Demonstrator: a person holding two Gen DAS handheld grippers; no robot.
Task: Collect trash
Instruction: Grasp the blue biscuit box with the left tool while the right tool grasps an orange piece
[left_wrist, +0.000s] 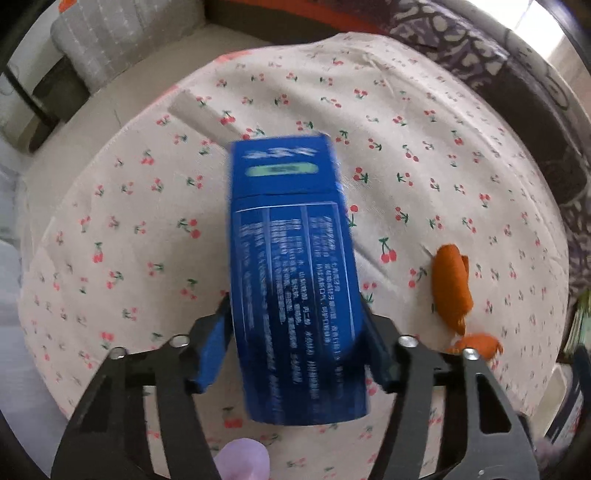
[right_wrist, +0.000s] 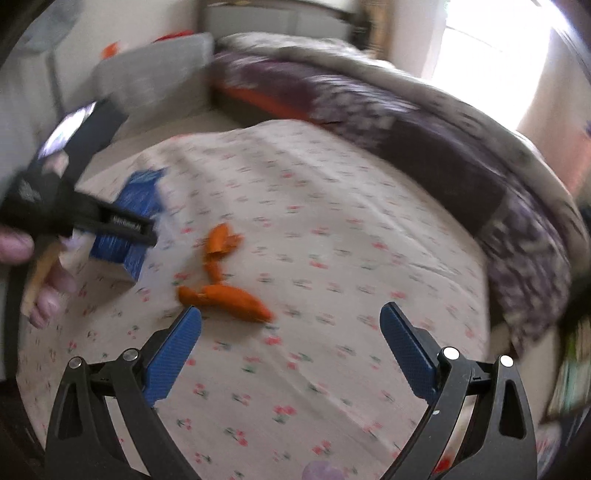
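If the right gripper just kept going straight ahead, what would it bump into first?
Probably the cherry-print cloth. The right gripper has its jaws open and empty, and nothing lies between them. The orange peel sits just left of that line, so it may be missed. Depth is hard to judge in this blurred view.

The blue box (left_wrist: 291, 266) looks like glossy printed cardboard. The tablecloth (left_wrist: 424, 122) beneath is matt woven cotton — cherry-printed, faintly creased. Orange peel (left_wrist: 451, 286) at the frame's right looks waxy and dimpled. The gripper fingers (right_wrist: 173, 350) wear textured blue rubbery pads on matt black plastic — silver metal bolts.
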